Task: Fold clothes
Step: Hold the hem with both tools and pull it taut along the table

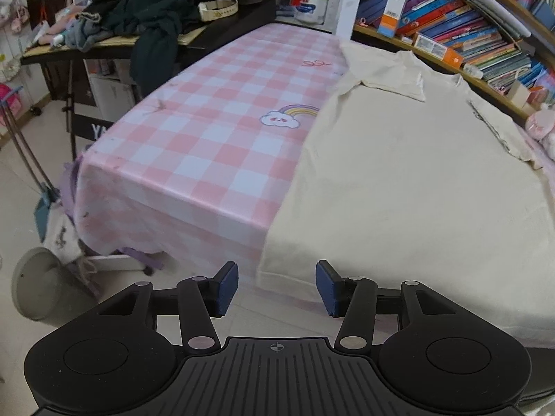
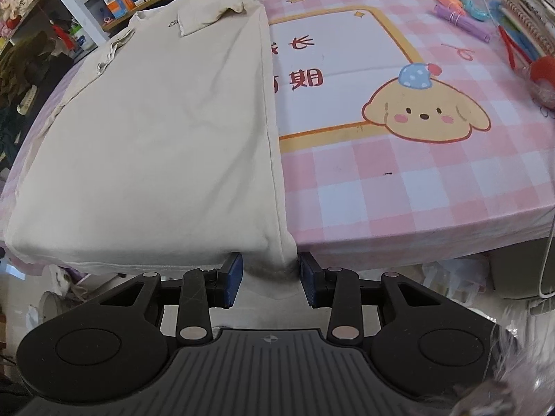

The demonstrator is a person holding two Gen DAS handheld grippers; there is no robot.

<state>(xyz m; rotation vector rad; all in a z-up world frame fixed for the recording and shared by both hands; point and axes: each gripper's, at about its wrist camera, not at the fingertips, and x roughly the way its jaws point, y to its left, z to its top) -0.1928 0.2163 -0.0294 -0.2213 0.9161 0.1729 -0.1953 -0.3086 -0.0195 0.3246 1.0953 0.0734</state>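
A cream polo shirt (image 1: 416, 180) lies flat on the pink checked table, collar at the far end, its sides folded in to a long strip, its hem hanging over the near edge. It also shows in the right wrist view (image 2: 156, 145). My left gripper (image 1: 276, 286) is open and empty, just off the table edge by the shirt's left hem corner. My right gripper (image 2: 270, 279) is open, its fingers on either side of the shirt's right hem corner (image 2: 277, 263), which hangs between them.
The pink checked tablecloth (image 1: 194, 145) has a dog picture (image 2: 426, 111). Pens and a notebook (image 2: 485, 17) lie at the far right. A bookshelf (image 1: 468, 31) runs behind. A desk with piled dark clothes (image 1: 149, 17) stands left. A bin (image 1: 38, 284) is on the floor.
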